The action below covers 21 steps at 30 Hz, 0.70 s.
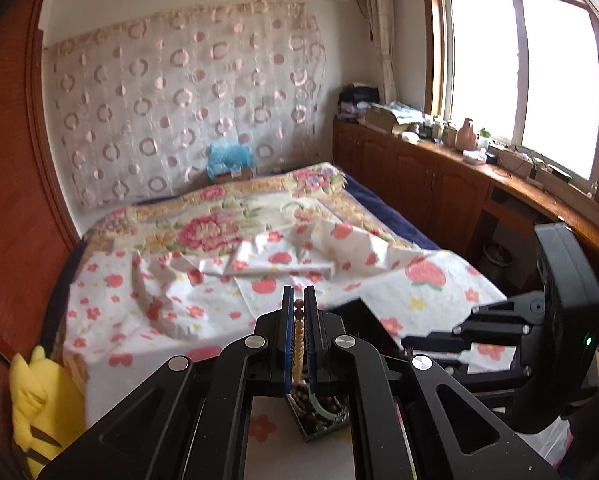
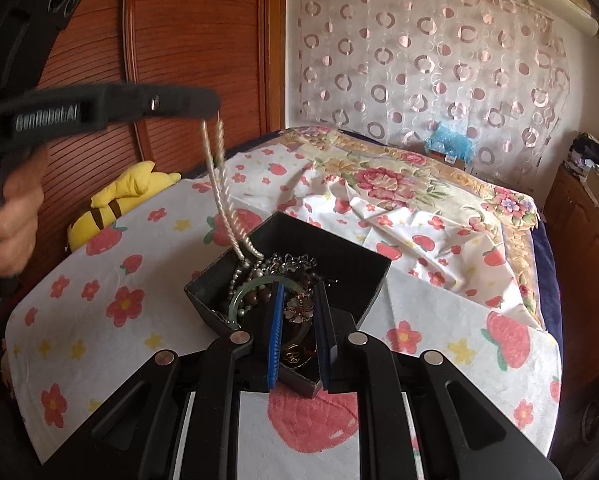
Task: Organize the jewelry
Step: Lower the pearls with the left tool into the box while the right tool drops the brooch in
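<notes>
A black open box (image 2: 351, 264) sits on the strawberry-print cloth and holds a tangle of jewelry: a green bangle (image 2: 247, 290), dark bead strands and a flower brooch (image 2: 297, 310). My left gripper (image 1: 299, 300) is shut on a cream bead necklace (image 1: 298, 340) and holds it above the box (image 1: 323, 428). In the right wrist view the left gripper (image 2: 209, 108) is at upper left and the necklace (image 2: 227, 196) hangs from it into the box. My right gripper (image 2: 299, 292) is open over the box's near corner, its jaws either side of the brooch.
The cloth (image 2: 99, 280) covers a surface at the foot of a bed with a floral quilt (image 2: 399, 184). A yellow plush toy (image 2: 115, 204) lies at the left by a wooden wardrobe (image 2: 179, 40). A wooden counter (image 1: 499, 176) with clutter runs under the window.
</notes>
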Motion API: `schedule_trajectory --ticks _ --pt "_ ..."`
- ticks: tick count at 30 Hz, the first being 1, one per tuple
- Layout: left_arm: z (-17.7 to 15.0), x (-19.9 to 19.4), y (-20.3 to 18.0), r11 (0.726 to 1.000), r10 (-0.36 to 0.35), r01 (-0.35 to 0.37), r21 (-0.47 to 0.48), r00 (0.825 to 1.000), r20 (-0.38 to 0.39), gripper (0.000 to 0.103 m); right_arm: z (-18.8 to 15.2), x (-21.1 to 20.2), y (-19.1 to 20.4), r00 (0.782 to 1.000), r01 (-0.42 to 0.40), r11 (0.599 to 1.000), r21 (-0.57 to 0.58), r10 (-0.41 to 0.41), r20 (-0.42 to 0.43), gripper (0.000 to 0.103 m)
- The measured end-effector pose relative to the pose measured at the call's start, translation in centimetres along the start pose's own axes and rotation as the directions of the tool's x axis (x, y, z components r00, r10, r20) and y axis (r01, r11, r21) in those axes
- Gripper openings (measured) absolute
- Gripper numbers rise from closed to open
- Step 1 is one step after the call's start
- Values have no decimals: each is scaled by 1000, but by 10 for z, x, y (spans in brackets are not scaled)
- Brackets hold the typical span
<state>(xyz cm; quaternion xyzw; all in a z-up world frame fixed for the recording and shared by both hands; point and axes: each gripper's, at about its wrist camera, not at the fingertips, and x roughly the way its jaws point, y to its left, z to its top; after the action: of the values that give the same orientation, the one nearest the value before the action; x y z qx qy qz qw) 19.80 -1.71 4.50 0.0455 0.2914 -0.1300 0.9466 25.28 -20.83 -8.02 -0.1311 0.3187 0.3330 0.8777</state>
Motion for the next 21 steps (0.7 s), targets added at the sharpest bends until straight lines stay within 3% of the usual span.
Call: schedule_trajectory --ticks 9,10,12,21 --pt "-42 35 9 998 -24 19 -56 995 -97 4 -4 14 -5 1000 7 1000 25 -6 -14 17" --pt "-46 37 9 998 -28 22 -58 994 -105 4 -3 14 -6 1000 6 1000 29 -6 -10 19" --pt "-49 39 9 998 -30 24 -59 993 -111 4 -1 12 -10 1000 4 999 45 -4 4 32" --pt "-53 49 4 998 -47 40 -57 990 -132 4 -1 8 -20 1000 16 997 75 -17 18 34"
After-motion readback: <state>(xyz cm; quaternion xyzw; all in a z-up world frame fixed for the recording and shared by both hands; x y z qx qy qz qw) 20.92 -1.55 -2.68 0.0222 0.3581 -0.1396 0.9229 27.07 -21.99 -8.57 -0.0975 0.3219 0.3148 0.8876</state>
